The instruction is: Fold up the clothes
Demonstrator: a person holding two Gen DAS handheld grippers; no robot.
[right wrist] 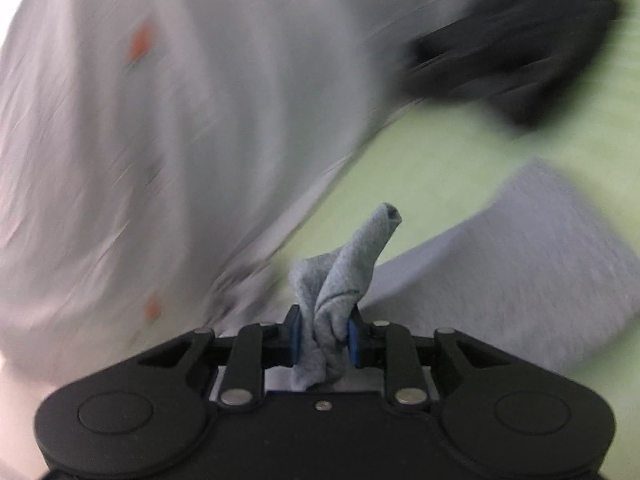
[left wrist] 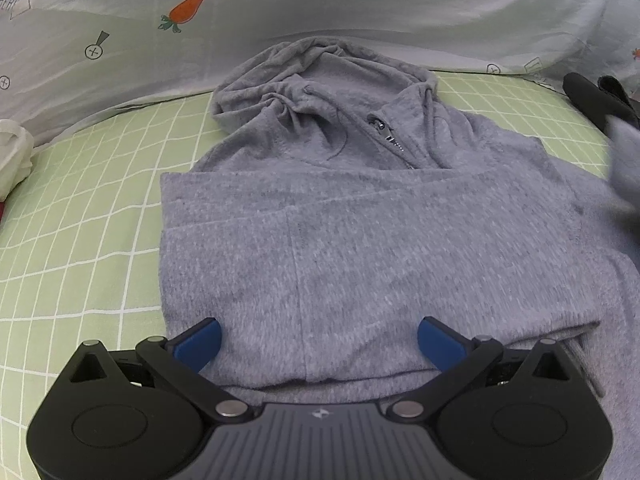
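A grey zip hoodie [left wrist: 360, 216] lies on the green checked sheet [left wrist: 88, 208], hood towards the far side and its lower part folded up over the chest. Low above its near hem hangs my left gripper [left wrist: 318, 344], open, nothing between the blue pads. In the right wrist view my right gripper [right wrist: 323, 340] is shut on a bunched piece of the grey hoodie fabric [right wrist: 344, 276], which sticks up between the pads. More of the hoodie [right wrist: 520, 280] trails off to the right, blurred. At the right edge of the left wrist view a blurred grey piece of fabric [left wrist: 626, 164] is lifted.
A pale quilt with carrot prints [left wrist: 280, 12] lies heaped along the far side. A white cloth [left wrist: 14, 152] sits at the left edge. A dark garment [left wrist: 596, 100] lies at the far right on the sheet and shows blurred as the dark garment [right wrist: 516, 48] in the right wrist view.
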